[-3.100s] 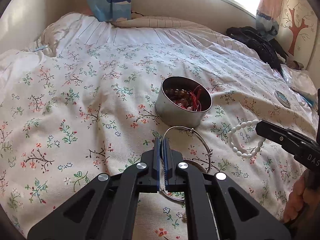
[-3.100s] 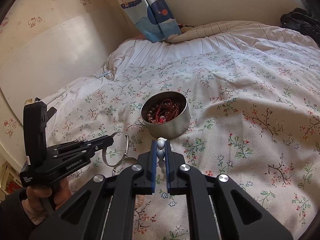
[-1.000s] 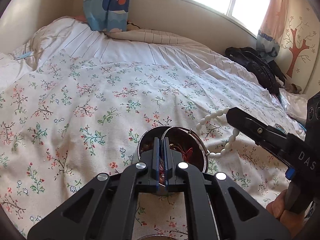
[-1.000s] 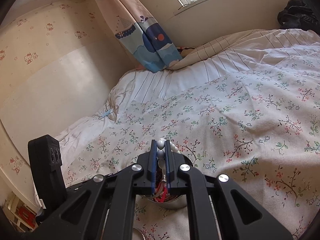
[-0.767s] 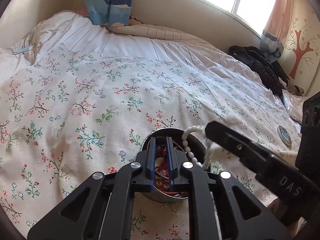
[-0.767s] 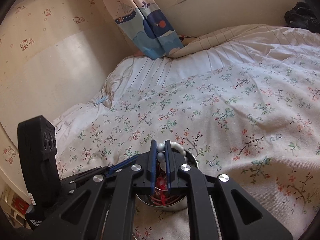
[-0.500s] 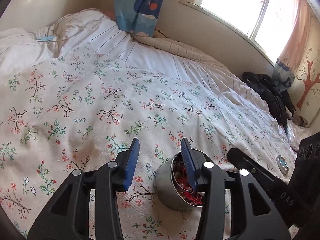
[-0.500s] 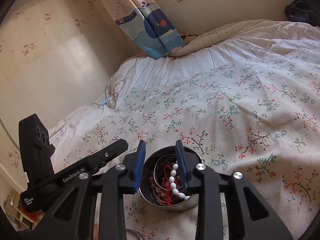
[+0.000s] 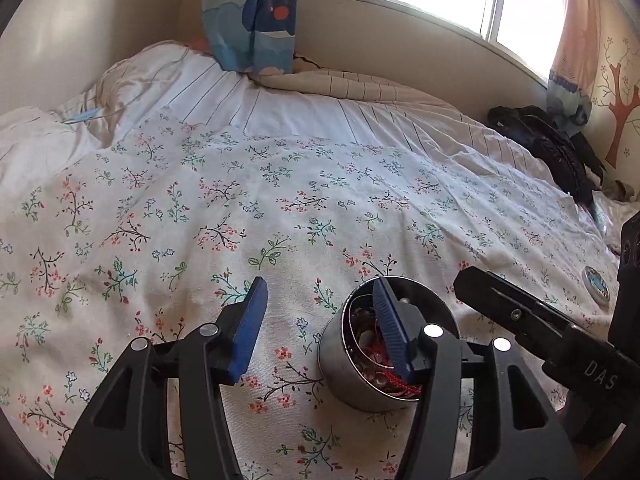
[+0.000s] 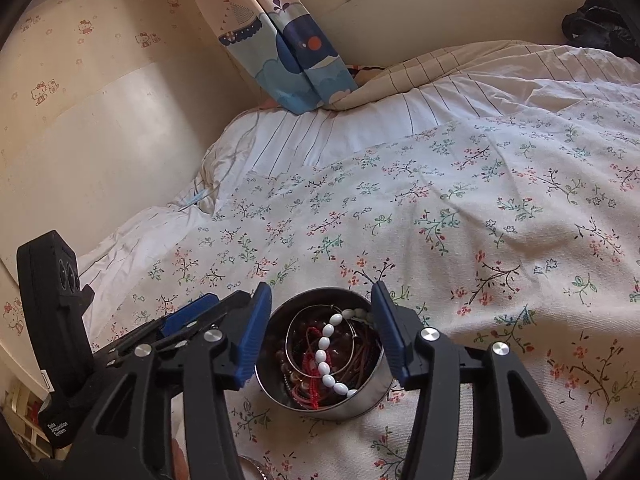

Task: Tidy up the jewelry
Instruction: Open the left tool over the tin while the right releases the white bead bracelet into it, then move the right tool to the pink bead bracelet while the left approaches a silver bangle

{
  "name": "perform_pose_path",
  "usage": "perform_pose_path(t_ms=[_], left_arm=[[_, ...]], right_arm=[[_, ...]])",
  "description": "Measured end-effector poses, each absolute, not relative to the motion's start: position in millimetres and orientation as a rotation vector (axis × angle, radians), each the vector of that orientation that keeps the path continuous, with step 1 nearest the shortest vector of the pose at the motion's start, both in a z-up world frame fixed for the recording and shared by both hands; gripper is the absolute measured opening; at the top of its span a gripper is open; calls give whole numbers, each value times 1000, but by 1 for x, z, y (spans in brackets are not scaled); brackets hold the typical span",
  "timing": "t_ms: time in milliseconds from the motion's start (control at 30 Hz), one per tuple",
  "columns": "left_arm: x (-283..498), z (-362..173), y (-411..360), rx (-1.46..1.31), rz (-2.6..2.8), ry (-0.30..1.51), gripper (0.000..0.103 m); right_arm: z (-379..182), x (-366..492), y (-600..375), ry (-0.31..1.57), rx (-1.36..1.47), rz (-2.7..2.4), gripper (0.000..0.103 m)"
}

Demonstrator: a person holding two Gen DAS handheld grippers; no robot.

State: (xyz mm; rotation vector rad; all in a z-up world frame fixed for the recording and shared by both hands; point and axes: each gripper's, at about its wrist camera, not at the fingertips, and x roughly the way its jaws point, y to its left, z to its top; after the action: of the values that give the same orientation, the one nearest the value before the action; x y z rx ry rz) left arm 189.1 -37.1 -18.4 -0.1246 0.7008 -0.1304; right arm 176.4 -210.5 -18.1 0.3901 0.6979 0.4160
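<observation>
I see a round metal tin [image 10: 320, 400] standing upright on the flowered bedspread [image 10: 480, 220], toward the near edge of the bed and well clear of the striped sheet [image 10: 360, 136] at the far edge by the wall. Inside the tin lies a white bead bracelet [image 10: 326, 354], draped across a thin silver bangle [image 10: 308, 344], over dark beads and red cord jewelry [image 10: 310, 364]. All of it rests within the rim; nothing hangs over the side.

My right gripper [image 10: 320, 324] hangs directly over the tin with its 2 blue pads straddling the opening. Its jaws are opening, and no piece is pinched between them; the bracelet lies loose below in the tin.

My left gripper [image 9: 320, 328] sits beside the tin on the left. Its jaws are also opening and hold nothing. In the left wrist view its right pad overlaps the tin [image 9: 360, 368] rim, while the left pad stands over bare bedspread [image 9: 240, 200]. I cannot tell whether that pad touches the rim.

In the left wrist view the right gripper [image 9: 516, 312] reaches in from the right edge. A small round lid-like disc [image 9: 596, 283] lies on the bedspread toward the bed's right edge, well apart from the tin. A dark garment [image 9: 548, 148] lies at the far right corner.
</observation>
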Motion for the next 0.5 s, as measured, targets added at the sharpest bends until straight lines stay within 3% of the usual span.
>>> perform_pose_path(t_ms=[500], left_arm=[[183, -22, -43, -55, -99, 701, 68]], right_arm=[[-28, 179, -214, 729, 384, 373, 64]])
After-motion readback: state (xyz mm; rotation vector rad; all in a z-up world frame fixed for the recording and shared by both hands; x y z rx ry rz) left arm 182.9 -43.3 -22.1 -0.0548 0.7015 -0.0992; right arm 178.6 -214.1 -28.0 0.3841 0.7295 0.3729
